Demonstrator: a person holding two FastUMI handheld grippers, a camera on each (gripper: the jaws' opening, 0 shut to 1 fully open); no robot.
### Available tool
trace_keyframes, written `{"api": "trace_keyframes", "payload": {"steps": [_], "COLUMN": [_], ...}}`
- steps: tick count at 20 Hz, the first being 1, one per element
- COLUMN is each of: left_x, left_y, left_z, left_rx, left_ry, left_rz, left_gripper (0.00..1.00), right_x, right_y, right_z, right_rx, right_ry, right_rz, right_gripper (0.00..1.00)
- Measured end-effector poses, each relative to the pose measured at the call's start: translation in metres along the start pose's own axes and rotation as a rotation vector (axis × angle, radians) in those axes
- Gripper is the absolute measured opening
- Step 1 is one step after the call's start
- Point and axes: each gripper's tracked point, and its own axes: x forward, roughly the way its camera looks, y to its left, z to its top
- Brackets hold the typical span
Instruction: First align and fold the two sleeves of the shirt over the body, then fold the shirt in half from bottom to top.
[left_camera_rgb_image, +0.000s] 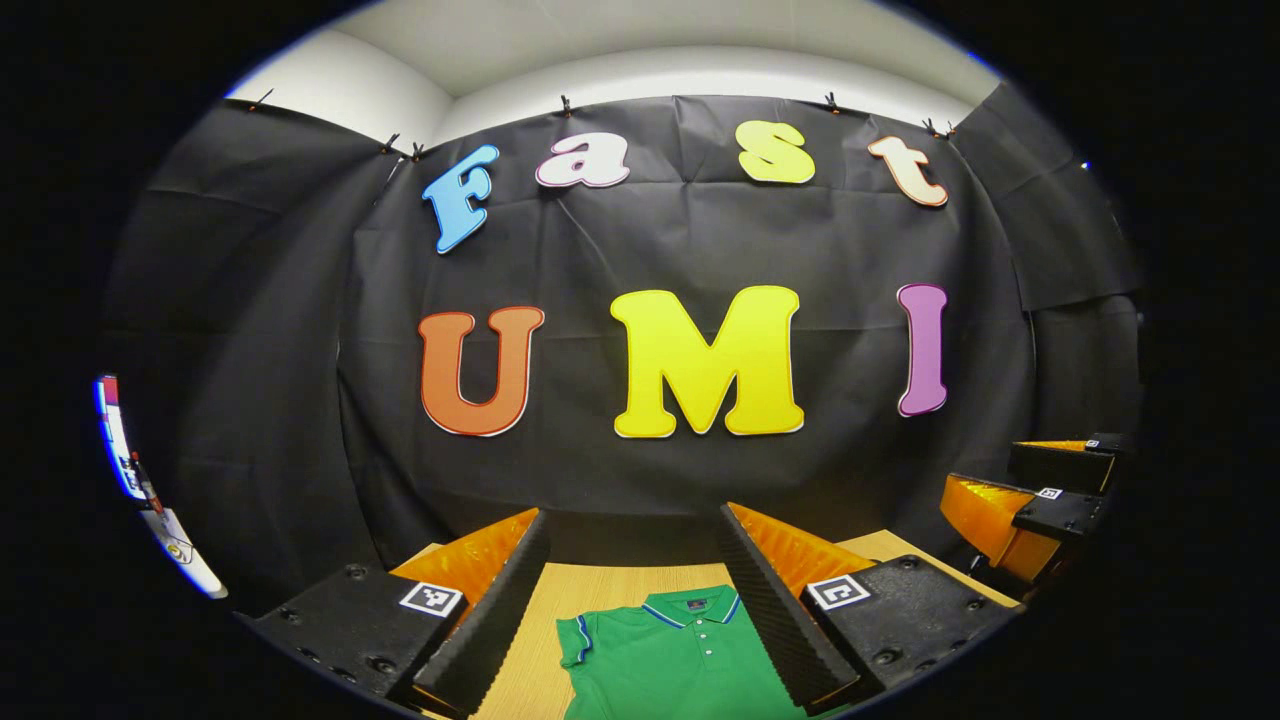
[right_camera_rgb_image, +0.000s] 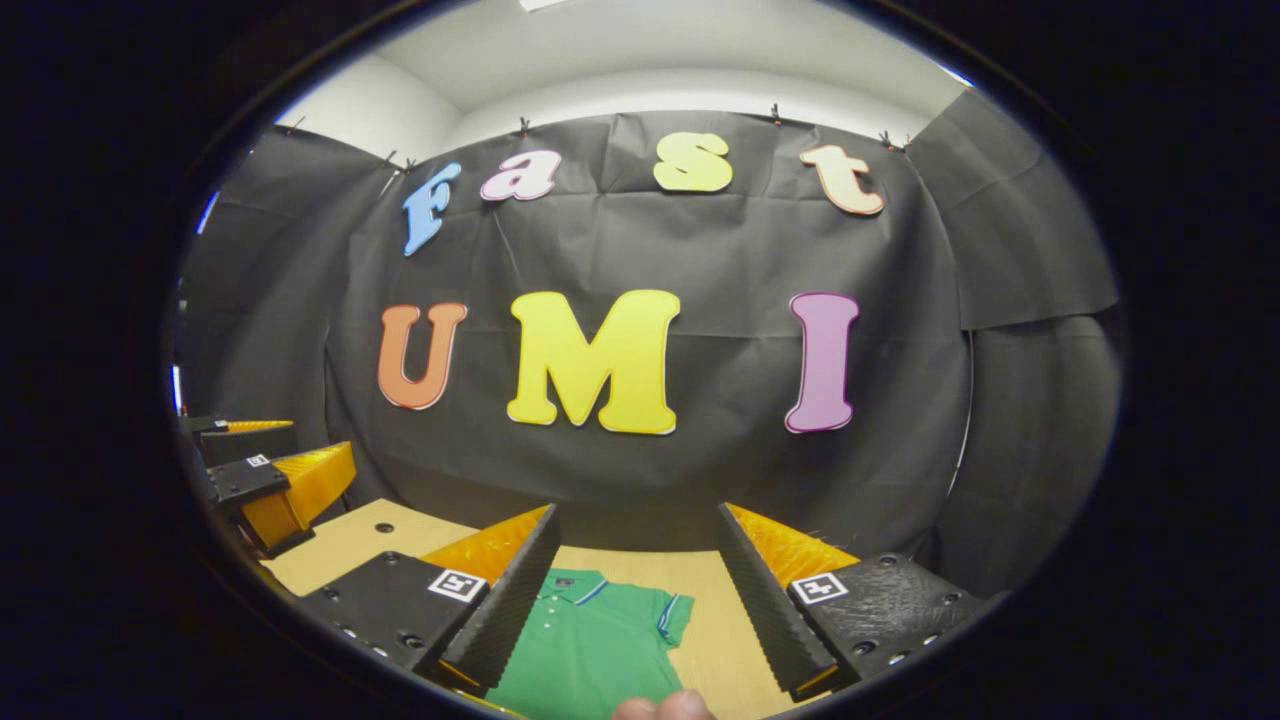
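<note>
Both fingers of the left gripper (left_camera_rgb_image: 633, 560) stand wide apart in the left gripper view, with nothing between them but air; they hang above the table (left_camera_rgb_image: 600, 585) and touch nothing. Between them, lower down, lies the shirt (left_camera_rgb_image: 675, 655), a green polo with a collar edged in blue and white, a short row of white buttons down the front opening, and blue trim on the cuff of the short sleeve (left_camera_rgb_image: 578, 640) that spreads out to the side. It lies flat on the light wooden tabletop, front side up. Its collar points away from the camera toward the black cloth wall (left_camera_rgb_image: 680, 250), so its long axis runs from the near edge of the table toward the wall; the lower part is cut off at the bottom of the view.

Off to the right in that view, the right gripper (left_camera_rgb_image: 1040, 490) hangs over the table's far corner, its jaws apart.

From the right gripper view, its own fingers are likewise spread wide and hold nothing, hovering over the same shirt, whose other sleeve (right_camera_rgb_image: 672, 612) lies spread with blue trim at the cuff. A fingertip (right_camera_rgb_image: 665, 708) of the person shows at the bottom edge. Farther left, the other gripper hangs above the table's corner.
</note>
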Motion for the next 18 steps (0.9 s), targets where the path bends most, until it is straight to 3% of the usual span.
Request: {"api": "trace_keyframes", "payload": {"steps": [9, 18], "left_x": [0.013, 0.031], "left_y": [-0.001, -0.001], "left_z": [-0.007, -0.016], "left_rx": [0.015, 0.017], "left_ry": [0.019, 0.053], "left_rz": [0.024, 0.060], "left_gripper": [1.00, 1.00], "right_x": [0.037, 0.122], "right_y": [-0.019, -0.046], "right_z": [-0.074, -0.222], "right_rx": [-0.055, -0.097], "right_ry": [0.160, 0.475], "right_rz": [0.040, 0.076], "right_gripper": [0.97, 0.95]}}
